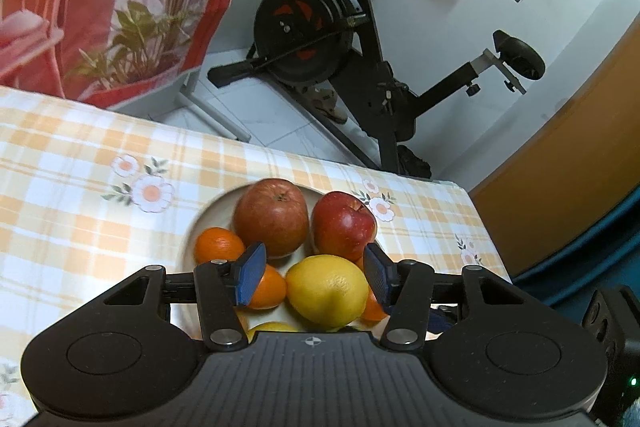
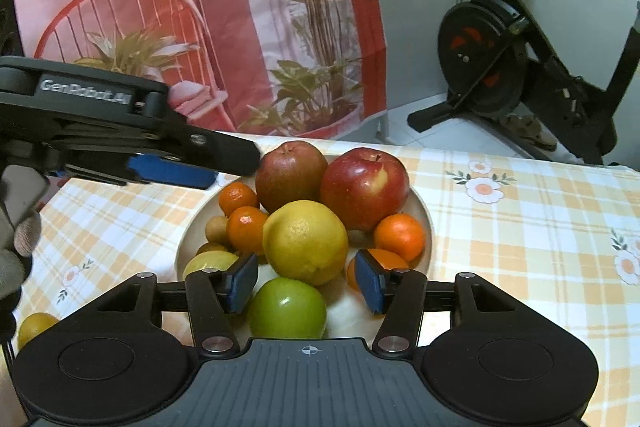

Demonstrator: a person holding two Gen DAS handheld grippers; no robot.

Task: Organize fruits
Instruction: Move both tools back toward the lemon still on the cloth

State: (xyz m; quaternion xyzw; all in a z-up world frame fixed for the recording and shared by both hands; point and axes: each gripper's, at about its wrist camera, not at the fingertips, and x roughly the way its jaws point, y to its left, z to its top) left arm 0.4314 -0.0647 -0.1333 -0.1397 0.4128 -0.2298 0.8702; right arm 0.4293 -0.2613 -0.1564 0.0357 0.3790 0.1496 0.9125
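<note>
Overhead, from the left wrist view, a round cream-coloured plate point(image 1: 200, 223) is seen on an orange-and-white checked tablecloth with daisy prints point(image 1: 80, 163). The left gripper point(image 1: 316, 277) is held above the plate, its blue-padded jaws apart and closed on nothing. Framed between them is a large yellow lemon point(image 1: 327, 290); beyond it sit a dull russet apple point(image 1: 271, 217) and a glossy red apple point(image 1: 344, 225), side by side and touching. A small orange mandarin point(image 1: 218, 245) lies left of the russet apple. A black exercise bike point(image 1: 320, 39) is noted on the floor past the table. From the right wrist view, the right gripper point(image 2: 306, 283) is likewise spread wide and empty, poised over a smooth green apple point(image 2: 287, 307) at the plate's point(image 2: 426, 215) near edge. The lemon point(image 2: 305, 242) is recorded just behind it. The left gripper point(image 2: 192, 169) enters from the left, beside the russet apple point(image 2: 291, 174). A small yellow fruit point(image 2: 34, 325) lies off the plate on the cloth.
</note>
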